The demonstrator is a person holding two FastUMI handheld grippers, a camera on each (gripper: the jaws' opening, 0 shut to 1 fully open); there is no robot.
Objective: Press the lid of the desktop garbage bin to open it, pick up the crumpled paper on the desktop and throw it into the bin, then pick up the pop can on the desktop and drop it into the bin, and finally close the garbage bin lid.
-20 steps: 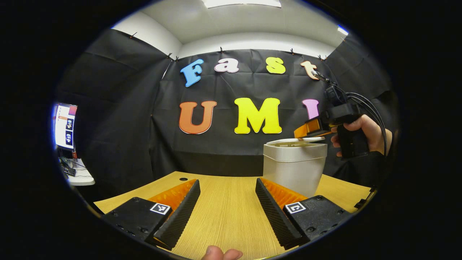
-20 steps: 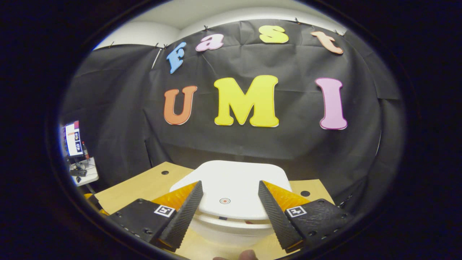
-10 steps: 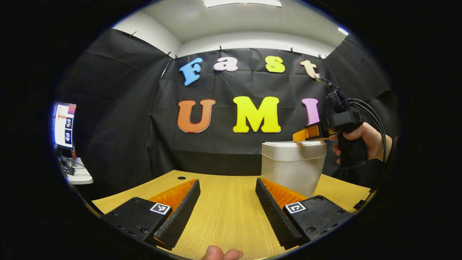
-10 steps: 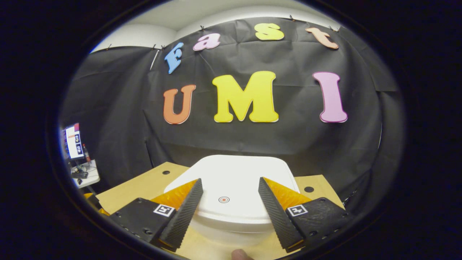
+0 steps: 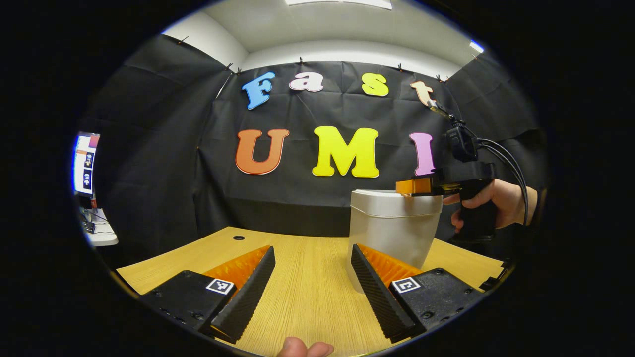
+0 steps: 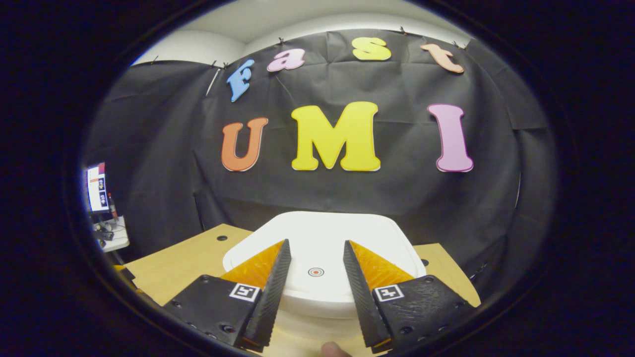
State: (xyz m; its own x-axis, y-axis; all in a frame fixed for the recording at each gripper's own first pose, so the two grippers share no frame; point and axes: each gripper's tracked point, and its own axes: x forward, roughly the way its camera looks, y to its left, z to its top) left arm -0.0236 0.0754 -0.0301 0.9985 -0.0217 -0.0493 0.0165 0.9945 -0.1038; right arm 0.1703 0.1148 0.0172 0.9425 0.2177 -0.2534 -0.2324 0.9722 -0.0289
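The garbage bin (image 5: 392, 230) is a pale tub standing on the wooden desk (image 5: 307, 287), right of centre in the left gripper view. Its white lid (image 6: 322, 233) lies flat and closed, with a small red dot (image 6: 315, 271) on top. My right gripper (image 6: 316, 244) rests low over the lid, open, its fingers either side of the dot. In the left gripper view that right gripper (image 5: 414, 186) sits on the lid's right part, held by a hand (image 5: 496, 201). My left gripper (image 5: 312, 249) hovers open over bare desk, just in front of the bin.
A monitor (image 5: 85, 163) stands on a small side table beyond the desk's left edge. The desk has cable holes (image 5: 238, 238) near its back edge, another hole (image 6: 424, 261) right of the bin. Black cables (image 5: 506, 153) trail from the right gripper.
The lid has gone from slightly raised to flat on the bin, the right gripper sinking with it. The right fingers have narrowed a little. The left gripper has drifted slightly nearer the bin.
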